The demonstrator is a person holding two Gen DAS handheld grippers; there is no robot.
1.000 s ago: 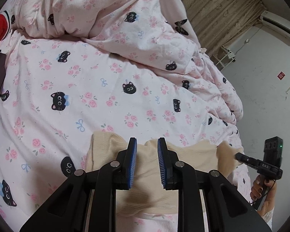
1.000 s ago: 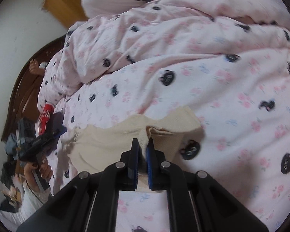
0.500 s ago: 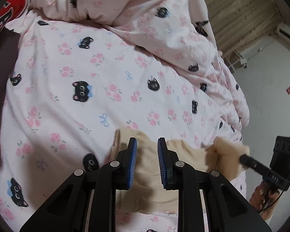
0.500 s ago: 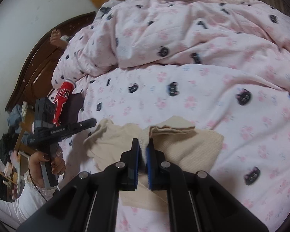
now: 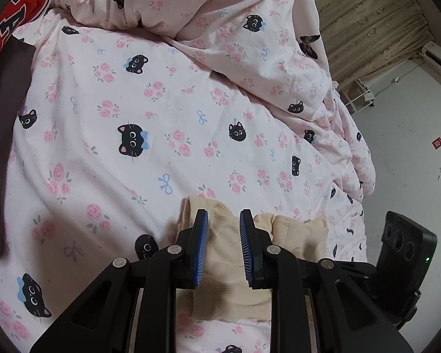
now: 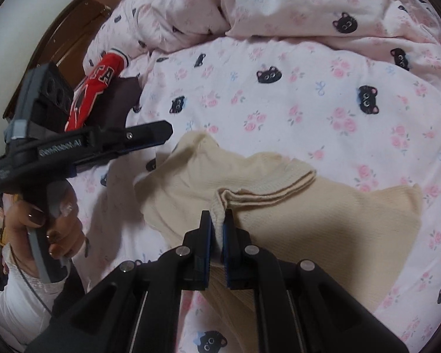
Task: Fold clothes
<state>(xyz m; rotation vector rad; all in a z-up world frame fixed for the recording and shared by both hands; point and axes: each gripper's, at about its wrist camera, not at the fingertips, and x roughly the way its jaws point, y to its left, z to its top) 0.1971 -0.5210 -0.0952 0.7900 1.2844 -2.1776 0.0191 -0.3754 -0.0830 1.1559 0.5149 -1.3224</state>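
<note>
A cream ribbed-knit sweater (image 6: 323, 214) lies partly folded on a bed sheet (image 6: 279, 111) of pale pink cotton printed with black cat faces, roses and blue bows, near the bed's front edge. The right gripper (image 6: 217, 223) has its blue-padded jaws nearly closed, pinching a bunched fold of the knit, with layered edges fanning out just beyond the pads. The left gripper (image 5: 222, 235), held in a hand (image 6: 44, 223) with dark-painted nails, hovers over the sweater's other end; its ridged blue pads stand narrowly apart with the fabric between them, and whether they press on it cannot be told. A broad stretch of flat sheet lies open beyond the garment. A rumpled quilt (image 5: 220, 14) in the same print is heaped along the far side. A red garment with white lettering (image 6: 94, 88) and a dark cloth (image 6: 123, 97) lie at the sheet's edge, by a curved dark wooden headboard (image 6: 58, 50)
</note>
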